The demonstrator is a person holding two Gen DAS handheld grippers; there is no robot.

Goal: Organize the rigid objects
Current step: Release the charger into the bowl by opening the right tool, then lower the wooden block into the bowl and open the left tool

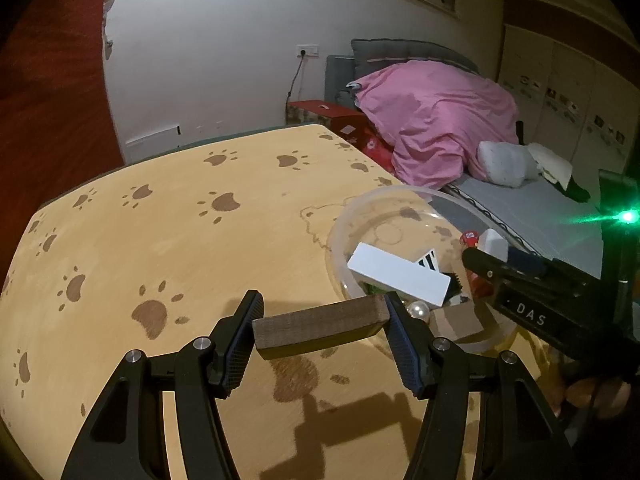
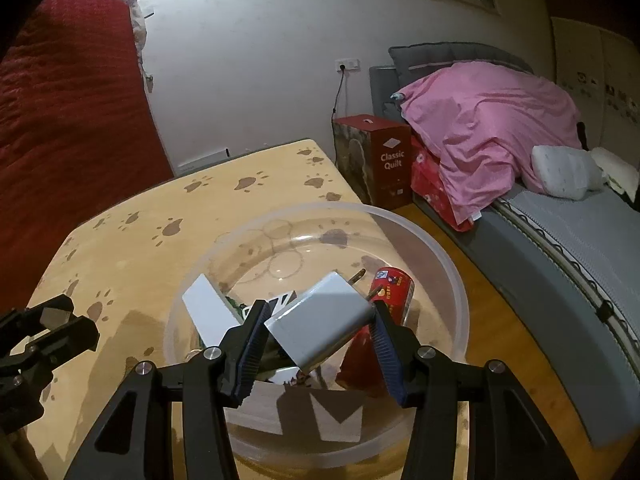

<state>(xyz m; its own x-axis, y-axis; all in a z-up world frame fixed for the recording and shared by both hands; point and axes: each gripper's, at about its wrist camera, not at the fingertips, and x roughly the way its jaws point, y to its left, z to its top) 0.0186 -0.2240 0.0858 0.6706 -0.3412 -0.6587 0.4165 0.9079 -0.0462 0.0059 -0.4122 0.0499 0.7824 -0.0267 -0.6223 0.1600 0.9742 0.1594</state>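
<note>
Progress, judged: sorting under way, well advanced. Clear plastic bowl [image 2: 448, 280] stands at the right edge of the table [image 1: 160, 232], toward its near corner, and already holds several items. Two items in hand, neither deposited yet. The rest of the tabletop in view carries nothing else, so these look like the last two.

Left gripper [image 1: 320, 328]: clenched on a brown wooden block [image 1: 320, 326], gripped by its ends, held above the table just beside the bowl's near-left rim.

Right gripper [image 2: 318, 330]: grasping a white plug adapter [image 2: 320, 320], prongs pointing away, tilted, above the bowl's interior.

Bowl contents: long white box [image 1: 396, 276] lying aslant, red can [image 2: 394, 288] toward the right wall, a striped black-and-white item, a pearly ball [image 1: 418, 312]; darker bits beneath, not identifiable
</note>
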